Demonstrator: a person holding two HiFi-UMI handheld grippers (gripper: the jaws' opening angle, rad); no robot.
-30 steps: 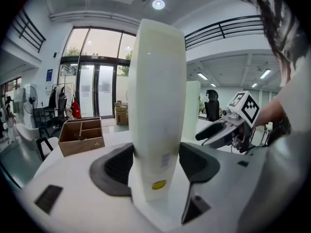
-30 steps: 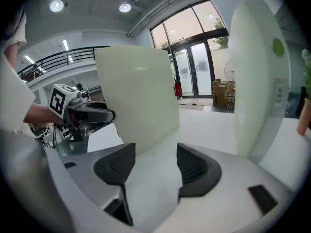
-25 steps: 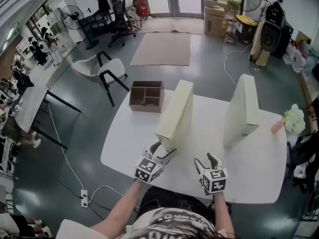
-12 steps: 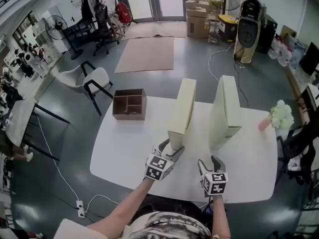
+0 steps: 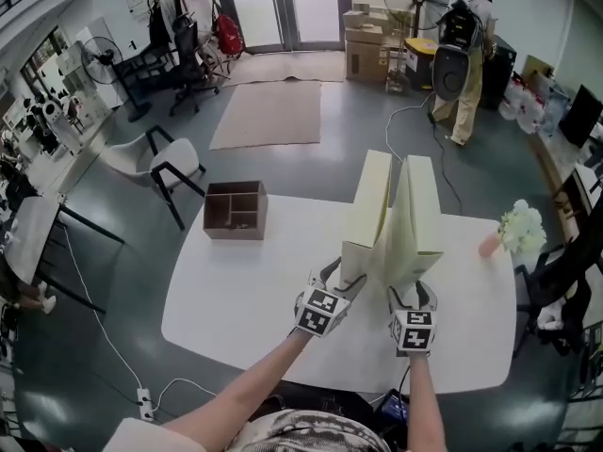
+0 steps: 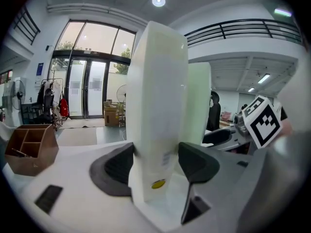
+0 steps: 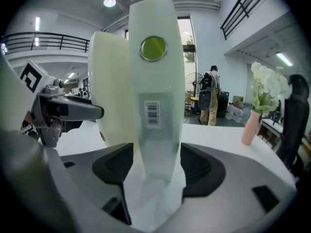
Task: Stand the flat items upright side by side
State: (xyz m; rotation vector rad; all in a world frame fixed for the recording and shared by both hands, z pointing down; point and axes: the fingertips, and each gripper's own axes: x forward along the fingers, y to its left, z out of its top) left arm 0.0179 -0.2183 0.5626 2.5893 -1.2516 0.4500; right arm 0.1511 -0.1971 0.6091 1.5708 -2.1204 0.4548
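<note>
Two flat cream boxes stand upright on the white table [image 5: 245,290], close side by side and meeting near their tops. My left gripper [image 5: 341,273] is shut on the lower near end of the left box [image 5: 370,205]; in the left gripper view its pads [image 6: 194,161] hug that box [image 6: 158,106]. My right gripper [image 5: 412,292] holds the right box [image 5: 419,215] at its near end. Its jaws are opening, with the barcoded box [image 7: 155,81] between them and the pads [image 7: 197,166] still against its sides. The left box [image 7: 109,91] shows just beside it.
A brown wooden organiser [image 5: 235,210] sits at the table's far left corner. A pink vase of white flowers [image 5: 513,232] stands near the right edge. A chair [image 5: 170,163] stands on the floor to the left, and a person [image 5: 466,26] is far behind.
The two upright boxes have come together: the right one slid left until it met the left one. Both grippers moved inward with them.
</note>
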